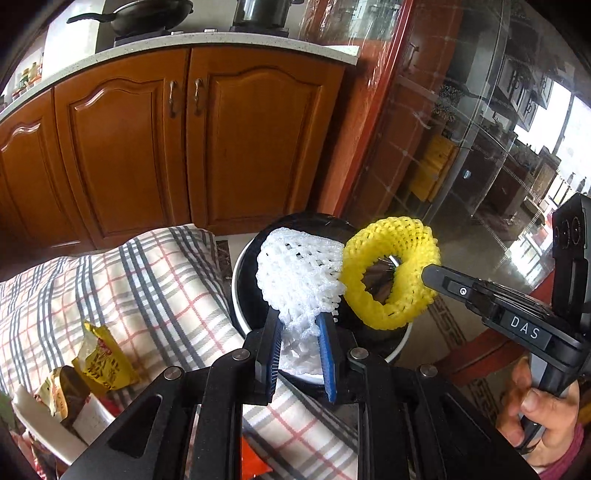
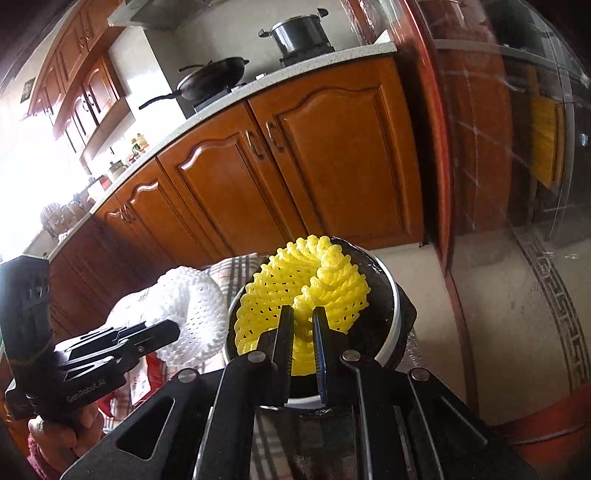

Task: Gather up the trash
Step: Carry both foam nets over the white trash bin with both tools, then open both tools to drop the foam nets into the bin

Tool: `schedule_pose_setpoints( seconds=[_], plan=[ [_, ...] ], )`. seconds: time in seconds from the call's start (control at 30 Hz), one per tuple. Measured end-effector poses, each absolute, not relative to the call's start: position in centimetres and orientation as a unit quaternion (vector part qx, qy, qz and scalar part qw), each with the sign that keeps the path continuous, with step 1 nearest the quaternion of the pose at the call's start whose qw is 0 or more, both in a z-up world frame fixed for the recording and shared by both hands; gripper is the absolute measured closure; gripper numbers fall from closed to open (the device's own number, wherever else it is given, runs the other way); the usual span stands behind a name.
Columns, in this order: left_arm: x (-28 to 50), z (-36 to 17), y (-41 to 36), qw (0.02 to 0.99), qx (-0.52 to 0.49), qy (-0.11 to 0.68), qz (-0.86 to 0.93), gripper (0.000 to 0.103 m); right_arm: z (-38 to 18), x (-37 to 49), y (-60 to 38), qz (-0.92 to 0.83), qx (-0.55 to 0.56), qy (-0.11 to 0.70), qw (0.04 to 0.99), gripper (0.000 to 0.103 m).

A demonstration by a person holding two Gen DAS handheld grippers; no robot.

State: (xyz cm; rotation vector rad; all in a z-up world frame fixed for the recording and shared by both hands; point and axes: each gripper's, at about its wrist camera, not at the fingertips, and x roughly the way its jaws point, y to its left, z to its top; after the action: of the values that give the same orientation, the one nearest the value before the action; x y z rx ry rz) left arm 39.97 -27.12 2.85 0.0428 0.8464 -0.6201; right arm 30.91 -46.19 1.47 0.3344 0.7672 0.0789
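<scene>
Yellow foam netting, a soft tubular fruit sleeve with a diamond mesh, is pinched between the narrowly parted fingers of the right gripper. It fans out like a ruffled disc above the round black waste bin with a white rim. White foam netting, a second mesh sleeve of the same knobbly texture, is squeezed at its lower end between the blue-padded fingers of the left gripper, which are drawn close on it. It also hangs over the bin, beside the yellow sleeve and seemingly brushing it.

From the left wrist view the yellow sleeve shows as an open ring with a dark hollow, and the right gripper enters from the side, so its grip point is hidden behind the foam. The right wrist view shows that grip plainly, yet only part of the white sleeve, overexposed and half behind the left gripper.

Only the left wrist view shows the checked cloth in grey, red and white covering the table, and two crumpled snack wrappers lying on it, one yellow, one brownish, their print unreadable. The bin's inside is too dark to make out. Glossy orange-brown wooden cabinets stand behind, with a dark pan and a steel pot on the speckled counter.
</scene>
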Motion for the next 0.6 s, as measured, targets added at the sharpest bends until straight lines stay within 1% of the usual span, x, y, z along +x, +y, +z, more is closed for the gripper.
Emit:
schedule_pose_setpoints(
  seconds=[0.23,0.27,0.33,0.37,0.4,0.43,0.5,0.53,0.6],
  plan=[
    [43.7,0.1,-30.2,0.855,0.032,0.432,-0.286,0.084,-0.4,33.2,-46.4,0.029,0.143,0.402,0.904,0.093],
    [43.8,-0.2,-30.2,0.854,0.031,0.435,-0.285,0.08,-0.5,33.4,-46.5,0.027,0.14,0.405,0.903,0.093],
    [44.0,-0.7,-30.5,0.852,0.031,0.439,-0.282,0.076,-0.9,33.8,-46.5,0.024,0.137,0.411,0.901,0.091],
    [44.2,-0.9,-30.7,0.851,0.03,0.442,-0.282,0.071,-1.1,33.9,-46.5,0.025,0.139,0.414,0.899,0.088],
    [44.3,-1.0,-30.9,0.85,0.029,0.443,-0.282,0.069,-1.3,34.1,-46.6,0.023,0.139,0.417,0.898,0.087],
    [44.2,-1.1,-30.8,0.85,0.029,0.444,-0.282,0.065,-1.5,34.3,-46.7,0.022,0.14,0.421,0.896,0.084],
    [43.8,-1.1,-30.7,0.852,0.028,0.441,-0.283,0.054,-1.8,34.5,-46.8,0.02,0.148,0.427,0.892,0.073],
    [43.6,-1.0,-30.6,0.853,0.028,0.437,-0.283,0.046,-1.9,34.5,-46.9,0.021,0.152,0.426,0.892,0.071],
    [42.8,-0.7,-30.2,0.858,0.03,0.431,-0.279,0.045,-1.9,34.4,-47.2,0.022,0.161,0.422,0.892,0.061]
  ],
)
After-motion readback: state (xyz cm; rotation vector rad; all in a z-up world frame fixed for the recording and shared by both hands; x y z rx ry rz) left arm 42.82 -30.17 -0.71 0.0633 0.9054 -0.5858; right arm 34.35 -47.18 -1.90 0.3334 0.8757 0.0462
